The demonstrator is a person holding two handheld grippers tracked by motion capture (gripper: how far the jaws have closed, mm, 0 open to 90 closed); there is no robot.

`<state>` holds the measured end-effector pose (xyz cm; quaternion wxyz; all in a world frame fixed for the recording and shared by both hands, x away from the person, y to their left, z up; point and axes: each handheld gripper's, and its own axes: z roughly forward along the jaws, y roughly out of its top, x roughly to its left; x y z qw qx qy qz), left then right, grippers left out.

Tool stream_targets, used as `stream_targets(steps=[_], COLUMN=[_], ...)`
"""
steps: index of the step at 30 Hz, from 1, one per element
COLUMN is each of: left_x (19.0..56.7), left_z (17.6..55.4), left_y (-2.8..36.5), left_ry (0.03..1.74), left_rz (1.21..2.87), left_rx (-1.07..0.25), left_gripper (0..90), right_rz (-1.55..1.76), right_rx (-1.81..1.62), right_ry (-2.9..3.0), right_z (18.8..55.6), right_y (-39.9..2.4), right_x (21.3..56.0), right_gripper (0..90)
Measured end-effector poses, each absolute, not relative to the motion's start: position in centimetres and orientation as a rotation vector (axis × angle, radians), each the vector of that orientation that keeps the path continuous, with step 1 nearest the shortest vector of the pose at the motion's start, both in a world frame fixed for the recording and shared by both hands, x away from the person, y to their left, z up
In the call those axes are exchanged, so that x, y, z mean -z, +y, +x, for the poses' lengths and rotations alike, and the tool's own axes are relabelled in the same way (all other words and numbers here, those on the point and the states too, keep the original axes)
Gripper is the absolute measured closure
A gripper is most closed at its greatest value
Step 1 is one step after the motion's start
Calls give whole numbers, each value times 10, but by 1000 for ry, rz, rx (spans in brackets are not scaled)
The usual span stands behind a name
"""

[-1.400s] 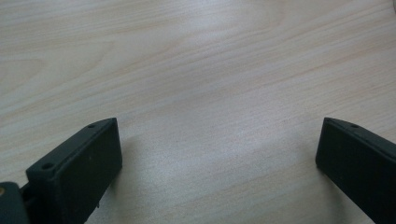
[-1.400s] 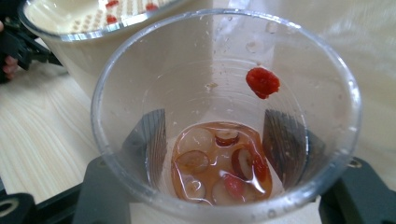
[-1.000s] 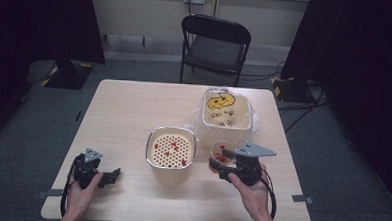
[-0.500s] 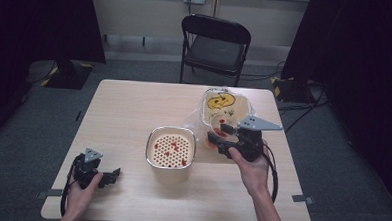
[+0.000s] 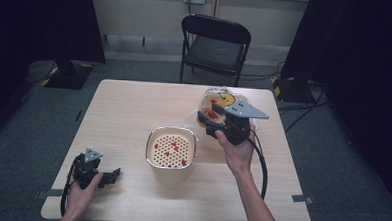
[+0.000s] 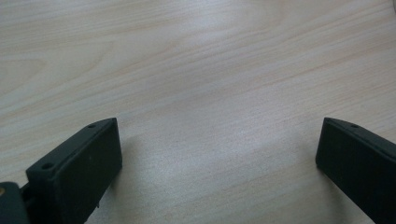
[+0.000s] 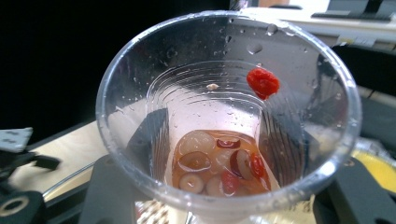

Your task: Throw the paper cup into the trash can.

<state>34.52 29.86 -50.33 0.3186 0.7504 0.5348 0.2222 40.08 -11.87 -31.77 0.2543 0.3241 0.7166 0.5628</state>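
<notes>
Cup: clear plastic cup (image 7: pixel 229 121), wet inside, pressed between the jaws of the right gripper (image 5: pixel 214 120), above the table's (image 5: pixel 134 113) right side by a crinkled bag (image 5: pixel 223 99).
Contents: a little reddish liquid with pale and red pieces at the bottom; one red berry stuck high on the wall.
Change: lifted up and away from the strainer bowl (image 5: pixel 171 148) since a second ago, jaws tightening; pouring looks finished.
Left gripper (image 5: pixel 102 176): resting near the table's front left, jaws wide, nothing between.
Count: one cup, one strainer bowl, two grippers, one chair (image 5: pixel 214 46).
</notes>
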Motion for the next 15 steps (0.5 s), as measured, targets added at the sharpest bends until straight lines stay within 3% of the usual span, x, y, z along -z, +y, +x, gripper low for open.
stream_targets(steps=[15], left_x=[503], left_z=[345], left_y=[299], left_ry=[1407], left_rz=[1973], left_rx=[-584], left_gripper=[0], right_rz=[646], right_rx=[-1150], right_ry=[1921], right_z=[400], right_y=[-85], right_x=[312], right_gripper=[447])
